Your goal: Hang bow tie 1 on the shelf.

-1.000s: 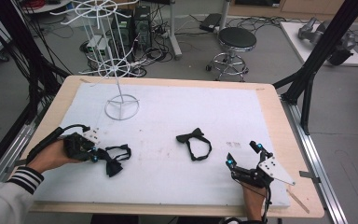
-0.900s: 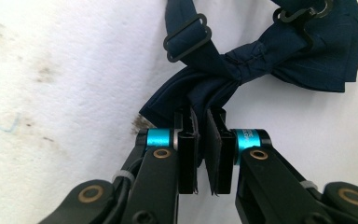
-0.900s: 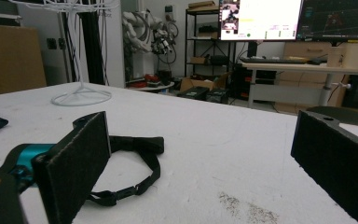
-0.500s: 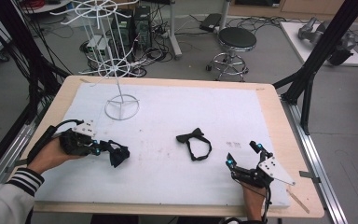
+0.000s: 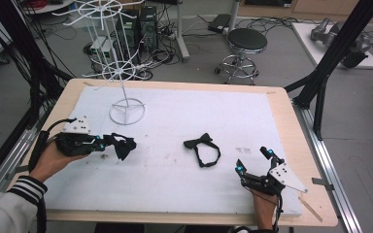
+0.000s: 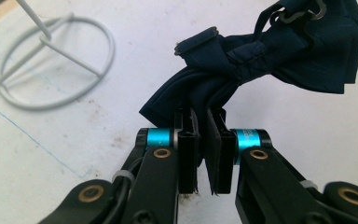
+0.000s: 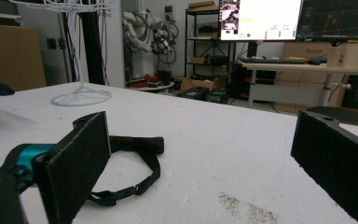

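My left gripper (image 5: 110, 141) is shut on a dark navy bow tie (image 5: 124, 144), held just above the white mat at the left. In the left gripper view the jaws pinch one wing of that navy bow tie (image 6: 279, 56) and its strap clip shows at the top. A black bow tie (image 5: 202, 147) with its looped strap lies flat near the mat's middle. My right gripper (image 5: 254, 160) rests open at the front right, jaws wide apart. The black bow tie (image 7: 130, 161) lies ahead of its left jaw. A white wire rack (image 5: 124, 73) stands at the back left.
The rack's round base (image 6: 51, 70) lies close to the left gripper, up and to its left. The white mat (image 5: 175, 194) covers a wooden table (image 5: 315, 160). A stool (image 5: 246, 46) and cables are on the floor beyond the far edge.
My left gripper has lifted and carried the navy bow tie to the right and away from the front edge, toward the rack's base. The right gripper has stayed still.
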Demonstrator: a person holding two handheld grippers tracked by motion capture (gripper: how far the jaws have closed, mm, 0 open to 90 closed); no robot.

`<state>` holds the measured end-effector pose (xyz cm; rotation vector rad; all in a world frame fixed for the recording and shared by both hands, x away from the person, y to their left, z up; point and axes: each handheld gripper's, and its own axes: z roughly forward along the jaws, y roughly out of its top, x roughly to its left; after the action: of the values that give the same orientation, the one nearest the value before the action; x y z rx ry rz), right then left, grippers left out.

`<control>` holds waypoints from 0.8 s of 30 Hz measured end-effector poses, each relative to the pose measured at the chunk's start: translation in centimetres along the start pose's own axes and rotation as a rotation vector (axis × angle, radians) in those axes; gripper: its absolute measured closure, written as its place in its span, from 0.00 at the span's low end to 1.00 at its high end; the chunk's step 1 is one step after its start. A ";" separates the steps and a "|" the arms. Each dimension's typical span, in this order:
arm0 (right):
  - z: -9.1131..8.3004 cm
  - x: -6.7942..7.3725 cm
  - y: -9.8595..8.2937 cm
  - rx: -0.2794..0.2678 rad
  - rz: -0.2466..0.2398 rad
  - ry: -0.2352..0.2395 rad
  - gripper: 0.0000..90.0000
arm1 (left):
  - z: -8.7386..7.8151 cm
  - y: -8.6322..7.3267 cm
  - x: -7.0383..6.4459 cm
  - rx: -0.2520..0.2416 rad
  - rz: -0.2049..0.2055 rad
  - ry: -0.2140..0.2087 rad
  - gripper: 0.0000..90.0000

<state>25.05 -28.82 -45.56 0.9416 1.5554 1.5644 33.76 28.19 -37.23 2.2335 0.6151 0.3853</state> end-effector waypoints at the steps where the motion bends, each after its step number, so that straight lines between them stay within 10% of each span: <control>1: 0.0 0.0 0.0 0.000 0.000 0.000 0.04 | -0.1 0.0 0.0 -0.013 -0.007 0.004 0.93; 24: 0.0 0.0 0.0 0.001 -0.002 0.000 0.04 | -3.4 0.5 1.1 -0.270 -0.091 0.076 0.93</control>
<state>25.05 -28.82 -45.56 0.9409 1.5568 1.5618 33.31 30.58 -34.50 1.9343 0.6610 0.4786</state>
